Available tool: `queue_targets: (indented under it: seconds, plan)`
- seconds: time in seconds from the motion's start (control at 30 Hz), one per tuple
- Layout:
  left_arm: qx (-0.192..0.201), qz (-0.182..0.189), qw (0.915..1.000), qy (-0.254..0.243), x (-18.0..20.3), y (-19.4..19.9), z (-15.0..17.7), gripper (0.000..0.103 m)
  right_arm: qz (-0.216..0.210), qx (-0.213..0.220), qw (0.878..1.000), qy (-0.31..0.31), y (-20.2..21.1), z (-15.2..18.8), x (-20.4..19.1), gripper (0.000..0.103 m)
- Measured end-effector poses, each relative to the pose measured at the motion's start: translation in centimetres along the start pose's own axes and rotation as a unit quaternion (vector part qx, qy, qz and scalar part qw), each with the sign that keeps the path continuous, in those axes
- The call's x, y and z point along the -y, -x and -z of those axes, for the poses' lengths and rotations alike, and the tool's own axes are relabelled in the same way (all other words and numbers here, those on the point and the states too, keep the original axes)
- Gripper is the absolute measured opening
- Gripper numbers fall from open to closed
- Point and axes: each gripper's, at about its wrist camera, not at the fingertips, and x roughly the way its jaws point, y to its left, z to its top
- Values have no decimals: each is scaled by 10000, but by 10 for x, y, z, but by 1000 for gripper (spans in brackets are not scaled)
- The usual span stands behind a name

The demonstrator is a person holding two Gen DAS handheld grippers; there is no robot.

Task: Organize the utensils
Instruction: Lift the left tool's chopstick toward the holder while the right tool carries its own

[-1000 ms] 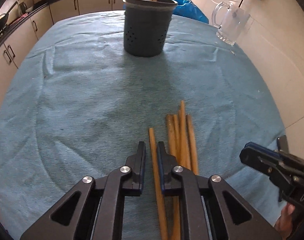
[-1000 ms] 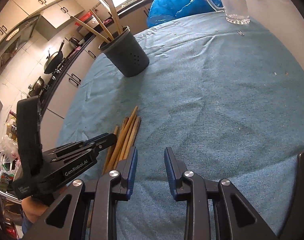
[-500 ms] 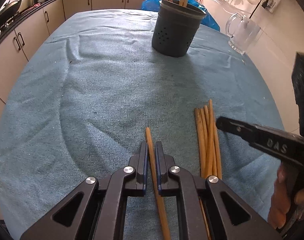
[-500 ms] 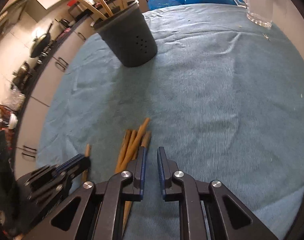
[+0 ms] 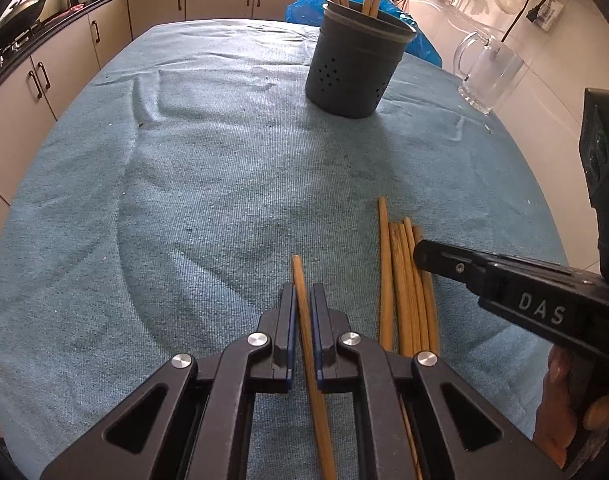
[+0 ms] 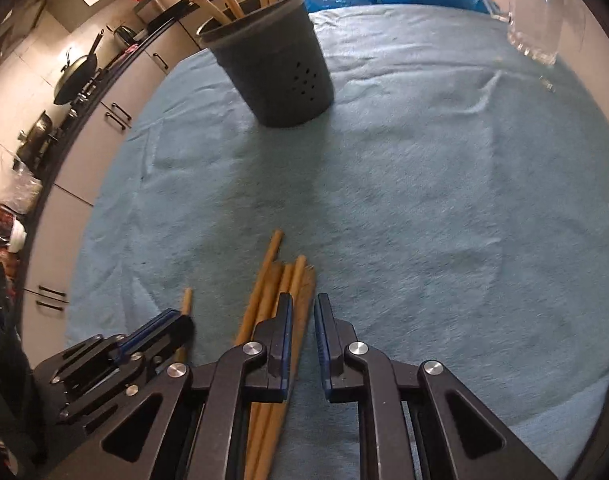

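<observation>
My left gripper (image 5: 303, 294) is shut on a single wooden chopstick (image 5: 300, 280) that lies apart from the rest, low over the blue cloth. A bundle of several chopsticks (image 5: 404, 280) lies to its right. My right gripper (image 6: 303, 308) hovers over that bundle (image 6: 272, 280), jaws narrowly apart around the rightmost sticks; I cannot tell whether they grip. The dark perforated utensil holder (image 5: 358, 70) stands at the far side with chopsticks upright in it; it also shows in the right wrist view (image 6: 272, 68). The right gripper's finger (image 5: 444, 260) shows across the bundle.
A glass mug (image 5: 490, 72) stands at the far right near the wall. A blue plastic bag (image 5: 384, 12) lies behind the holder. The blue cloth (image 5: 184, 180) covers the table. Kitchen cabinets and a wok (image 5: 20, 12) run along the left.
My left gripper has closed on the single chopstick and pulled it left, away from the bundle. My right gripper has moved in over the bundle and narrowed its jaws.
</observation>
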Motion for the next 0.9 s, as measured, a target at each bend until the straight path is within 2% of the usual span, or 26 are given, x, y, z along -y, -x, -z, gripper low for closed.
queue_targets:
  seconds: [0.23, 0.53, 0.6, 0.7, 0.83, 0.9]
  plan:
    - [-8, 53, 10000, 21, -2, 0, 0, 8, 219, 3, 9998, 25, 2, 0, 2, 10]
    - [77, -226, 9996, -147, 11, -5, -3, 6, 672, 69, 9966, 480, -1, -3, -14, 10]
    - [95, -66, 9998, -164, 11, -4, -1, 6, 536, 82, 9977, 407, -1, -4, -10, 9]
    - [212, 81, 9997, -101, 8, 7, 3, 6, 7, 151, 9999, 75, 9, 0, 7, 8]
    - [534, 225, 9983, -97, 12, 36, 0, 6, -508, 721, 9960, 112, 48, 10, 8, 8]
    - [786, 302, 9964, -121, 16, 59, -3, 6, -634, 1084, 9916, 298, 73, 17, 3, 7]
